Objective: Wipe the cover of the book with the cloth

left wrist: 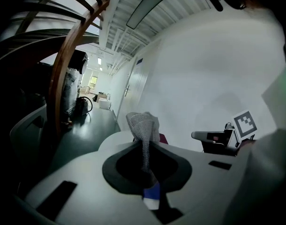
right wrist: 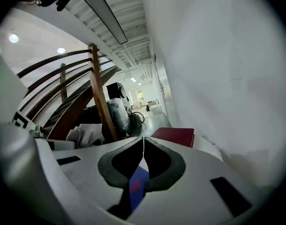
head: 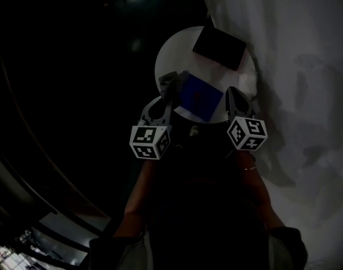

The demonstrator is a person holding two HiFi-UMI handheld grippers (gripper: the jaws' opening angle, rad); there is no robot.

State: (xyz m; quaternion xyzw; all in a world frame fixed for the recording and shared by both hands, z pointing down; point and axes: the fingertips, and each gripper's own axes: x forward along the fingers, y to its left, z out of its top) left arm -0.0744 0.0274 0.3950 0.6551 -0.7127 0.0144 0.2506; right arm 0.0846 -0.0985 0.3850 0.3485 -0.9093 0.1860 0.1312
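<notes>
A blue book (head: 201,97) lies on a small round white table (head: 171,55). My left gripper (head: 170,88) hovers at the book's left edge, shut on a grey knitted cloth (head: 169,79). In the left gripper view the cloth (left wrist: 144,125) sticks up from between the closed jaws, and a strip of the blue book (left wrist: 152,193) shows below them. My right gripper (head: 234,97) is at the book's right corner. In the right gripper view its jaws meet tip to tip (right wrist: 143,139) with nothing held, and the blue book (right wrist: 137,186) lies under them.
A dark red book (head: 219,48) lies at the table's far side, also seen ahead of the right gripper (right wrist: 173,136). A white wall (head: 295,66) runs close along the table's right. Wooden stair rails (right wrist: 100,97) and dark floor lie to the left.
</notes>
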